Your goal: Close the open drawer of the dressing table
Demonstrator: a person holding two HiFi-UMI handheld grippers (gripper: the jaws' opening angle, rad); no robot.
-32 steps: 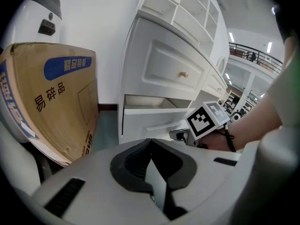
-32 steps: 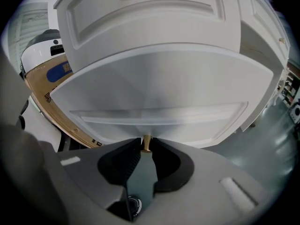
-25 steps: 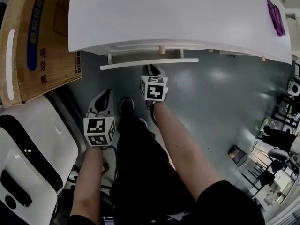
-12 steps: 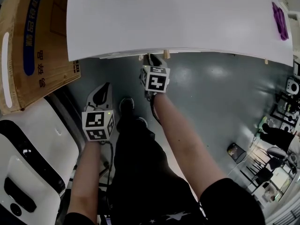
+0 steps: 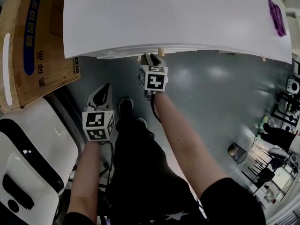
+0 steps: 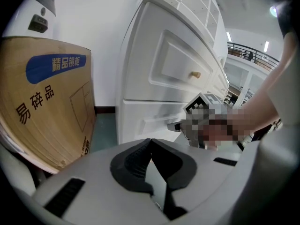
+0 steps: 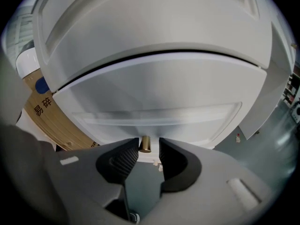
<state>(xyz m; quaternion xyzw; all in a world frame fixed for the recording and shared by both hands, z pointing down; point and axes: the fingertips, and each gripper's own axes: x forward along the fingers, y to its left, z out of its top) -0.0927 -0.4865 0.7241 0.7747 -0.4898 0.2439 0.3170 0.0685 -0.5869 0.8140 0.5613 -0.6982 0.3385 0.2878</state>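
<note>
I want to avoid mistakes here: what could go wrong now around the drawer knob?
The right gripper has just been opening its jaws, yet the knob sits between them, unpressed. If it pulls back crookedly, a pad could catch the knob and drag the drawer open.

Hand-held grippers: two are showing, the left hand-held gripper (image 5: 106, 89) and the right hand-held gripper (image 5: 150, 57).
Dressing table (image 6: 140, 55): one.
Drawer knobs: two are showing, the near knob (image 7: 145, 144) sitting between the right hand-held gripper's jaws, the far knob (image 5: 264, 59) well to its right.
Cardboard box (image 5: 33, 41): one, standing beyond the left hand-held gripper.
Purple item (image 5: 276, 17): one, lying on the tabletop (image 5: 140, 13).
</note>
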